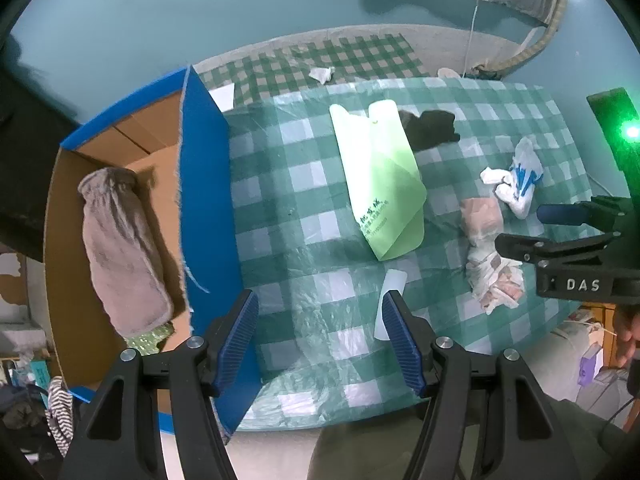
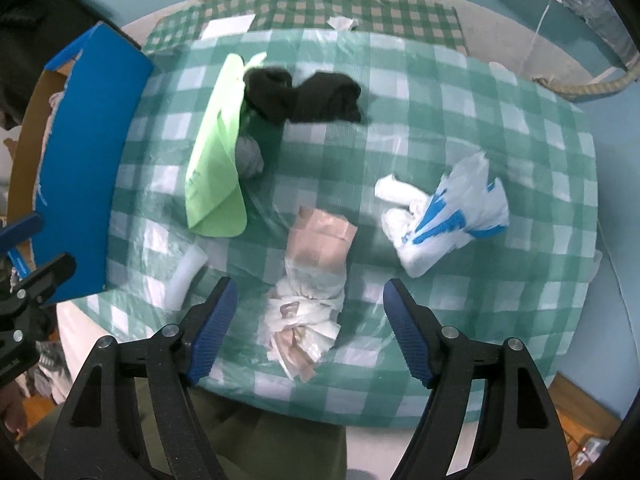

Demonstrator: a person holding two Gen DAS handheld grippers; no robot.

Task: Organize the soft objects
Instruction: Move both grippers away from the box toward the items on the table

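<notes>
A blue cardboard box (image 1: 204, 184) stands at the table's left edge, also in the right wrist view (image 2: 92, 168). A grey fluffy cloth (image 1: 120, 248) lies inside it. On the checked tablecloth lie a green plastic bag (image 1: 380, 184) (image 2: 216, 160), a black cloth (image 1: 430, 128) (image 2: 312, 96), a white and blue bag (image 1: 516, 180) (image 2: 444, 220) and a knotted bag with pinkish contents (image 1: 488, 252) (image 2: 312, 280). My left gripper (image 1: 320, 328) is open and empty beside the box. My right gripper (image 2: 308, 332) is open, its fingers on either side of the knotted bag.
A small white strip (image 1: 390, 304) (image 2: 186, 276) lies near the front edge. A crumpled tissue (image 1: 322, 74) and a paper sheet (image 1: 224, 96) lie on the darker checked cloth behind. A grey crumpled piece (image 2: 250, 156) sits by the green bag.
</notes>
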